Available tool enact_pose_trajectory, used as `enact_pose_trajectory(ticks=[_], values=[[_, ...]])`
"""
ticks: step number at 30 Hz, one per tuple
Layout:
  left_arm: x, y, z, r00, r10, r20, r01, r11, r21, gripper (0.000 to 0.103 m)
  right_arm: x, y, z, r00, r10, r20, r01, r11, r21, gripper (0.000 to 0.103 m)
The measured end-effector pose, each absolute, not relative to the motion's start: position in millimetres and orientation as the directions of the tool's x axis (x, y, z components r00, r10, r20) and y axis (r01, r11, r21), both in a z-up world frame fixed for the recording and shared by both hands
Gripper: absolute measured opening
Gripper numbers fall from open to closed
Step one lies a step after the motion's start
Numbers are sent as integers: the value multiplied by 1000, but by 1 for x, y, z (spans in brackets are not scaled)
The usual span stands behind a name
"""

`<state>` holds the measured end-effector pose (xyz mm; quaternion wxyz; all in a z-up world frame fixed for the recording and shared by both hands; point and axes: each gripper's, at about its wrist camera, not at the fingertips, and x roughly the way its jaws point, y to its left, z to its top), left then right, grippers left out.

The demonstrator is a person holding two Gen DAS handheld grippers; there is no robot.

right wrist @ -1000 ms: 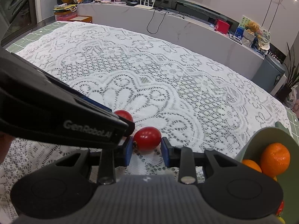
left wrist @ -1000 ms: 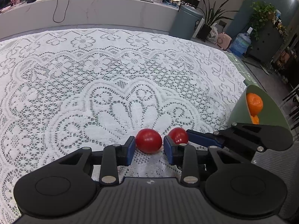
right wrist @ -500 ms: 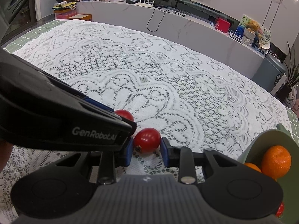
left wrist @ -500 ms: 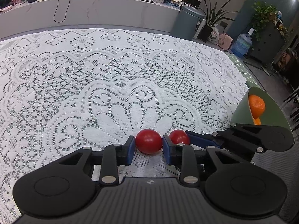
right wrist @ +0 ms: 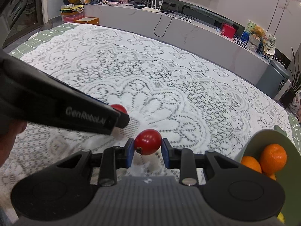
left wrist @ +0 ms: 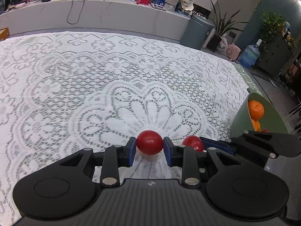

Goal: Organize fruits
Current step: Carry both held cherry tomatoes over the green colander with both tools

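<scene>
My left gripper (left wrist: 149,147) is shut on a red tomato (left wrist: 149,142), its blue pads (left wrist: 132,151) pressing both sides, just above the lace tablecloth (left wrist: 94,86). My right gripper (right wrist: 147,148) is shut on a second red tomato (right wrist: 147,144), lifted a little off the cloth. In the left wrist view that second tomato (left wrist: 192,143) shows to the right, held by the right gripper's black fingers (left wrist: 250,145). The right wrist view has the left gripper's arm (right wrist: 62,109) crossing at the left, with the first tomato (right wrist: 119,108) peeking behind it. A green bowl (right wrist: 263,139) at the right holds oranges (right wrist: 273,158).
The round table is covered by the white lace cloth, its far half bare of objects. Beyond it runs a long white counter (right wrist: 188,35) with boxes and cables. A grey bin (left wrist: 197,32), potted plants and a water bottle (left wrist: 249,55) stand on the floor to the right.
Both grippers have lifted slightly with their tomatoes, which now hang just off the cloth. The two grippers have drawn a little apart.
</scene>
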<state>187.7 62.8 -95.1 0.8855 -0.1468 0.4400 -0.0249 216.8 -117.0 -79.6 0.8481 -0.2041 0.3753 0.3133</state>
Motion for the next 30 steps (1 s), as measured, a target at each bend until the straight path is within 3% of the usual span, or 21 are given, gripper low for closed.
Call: enact_pose_trajectory(ticks=[30], values=[[147, -3, -35, 673, -211, -709, 81, 974, -213, 35, 173, -211, -27, 654, 381, -653, -537, 842, -47, 28]])
